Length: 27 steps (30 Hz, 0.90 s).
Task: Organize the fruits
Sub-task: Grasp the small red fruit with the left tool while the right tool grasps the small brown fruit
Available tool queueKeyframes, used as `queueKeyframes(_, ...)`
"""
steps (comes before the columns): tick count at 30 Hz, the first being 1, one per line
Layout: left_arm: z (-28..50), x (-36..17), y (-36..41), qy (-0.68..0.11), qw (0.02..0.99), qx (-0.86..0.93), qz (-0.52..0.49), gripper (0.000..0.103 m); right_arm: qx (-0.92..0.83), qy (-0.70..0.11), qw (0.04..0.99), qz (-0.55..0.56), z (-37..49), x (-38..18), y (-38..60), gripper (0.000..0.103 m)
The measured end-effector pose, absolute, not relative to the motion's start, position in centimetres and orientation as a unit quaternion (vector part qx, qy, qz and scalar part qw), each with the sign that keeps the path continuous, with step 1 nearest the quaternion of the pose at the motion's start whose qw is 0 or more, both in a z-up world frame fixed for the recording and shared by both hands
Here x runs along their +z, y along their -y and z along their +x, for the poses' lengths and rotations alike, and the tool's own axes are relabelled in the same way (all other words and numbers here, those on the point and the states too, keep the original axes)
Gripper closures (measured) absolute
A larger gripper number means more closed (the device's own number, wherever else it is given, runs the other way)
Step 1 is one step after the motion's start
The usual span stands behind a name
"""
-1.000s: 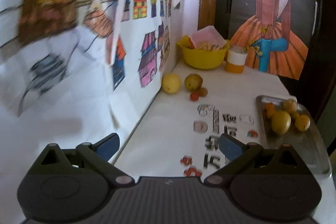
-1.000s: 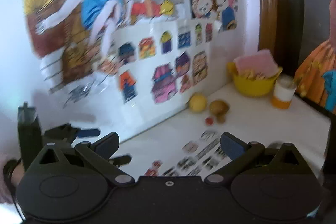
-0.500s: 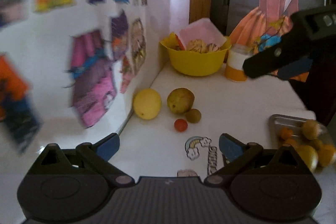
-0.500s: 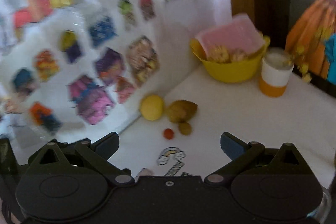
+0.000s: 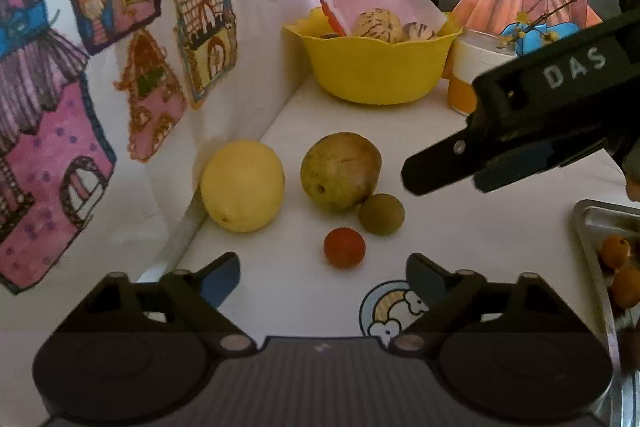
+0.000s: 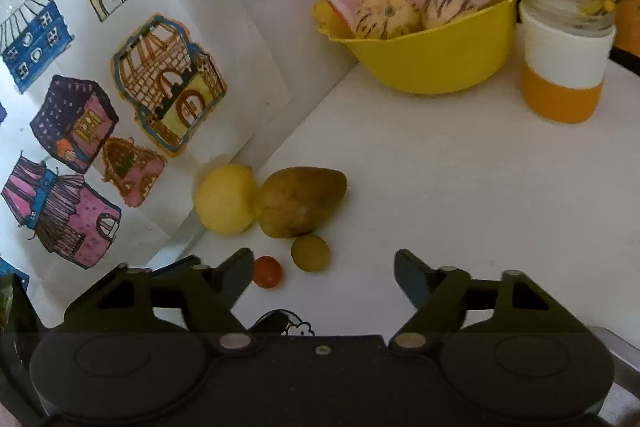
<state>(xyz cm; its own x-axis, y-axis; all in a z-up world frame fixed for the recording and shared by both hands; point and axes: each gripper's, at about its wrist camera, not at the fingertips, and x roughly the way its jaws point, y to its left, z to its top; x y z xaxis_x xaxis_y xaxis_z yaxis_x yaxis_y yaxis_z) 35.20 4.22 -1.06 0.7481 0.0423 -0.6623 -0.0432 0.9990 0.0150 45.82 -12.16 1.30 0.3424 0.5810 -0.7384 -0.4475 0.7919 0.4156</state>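
On the white table by the wall lie a yellow lemon (image 5: 242, 185) (image 6: 226, 199), a brownish pear-like fruit (image 5: 340, 171) (image 6: 299, 201), a small green fruit (image 5: 381, 214) (image 6: 310, 253) and a small red fruit (image 5: 344, 247) (image 6: 268, 271). My left gripper (image 5: 322, 277) is open, just short of the red fruit, nothing between its fingers. My right gripper (image 6: 324, 277) is open too, hovering near the green and red fruits. From the left wrist view the right gripper's fingers (image 5: 440, 163) reach in from the right, above the green fruit.
A yellow bowl (image 5: 376, 67) (image 6: 436, 59) with striped fruits and a pink box stands at the back. Beside it is a white-and-orange jar (image 6: 564, 63) (image 5: 468, 75). A metal tray (image 5: 600, 247) holding orange fruits sits at the right. The wall with drawings (image 5: 120, 67) bounds the left.
Both grippers have moved forward and down towards the loose fruits by the wall. The right gripper has come into the left wrist view and drawn closer to the fruits.
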Motion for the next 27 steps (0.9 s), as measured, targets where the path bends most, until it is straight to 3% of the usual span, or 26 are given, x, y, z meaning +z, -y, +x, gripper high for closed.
queueKeyframes(14,36.3,-1.8,-4.4,-0.347,0.938,0.016,-0.004,0.049,0.33,-0.487,0.806,0.063,47.0,-0.1,9.8,0.06)
queueKeyframes(19,36.8,-1.9,-4.4,-0.344,0.939,0.011,-0.004,0.061,0.324,-0.491,0.805,0.071,47.5,-0.6,9.4,0.066)
queueKeyframes(23,37.1,-1.9,-4.2,-0.343,0.939,0.007,-0.005,0.077,0.322,-0.492,0.806,0.072,47.5,-0.7,9.1,0.073)
queueKeyframes(27,37.3,-1.8,-4.1,-0.344,0.939,0.006,-0.01,0.079,0.321,-0.491,0.806,0.077,47.3,-1.0,8.9,0.074)
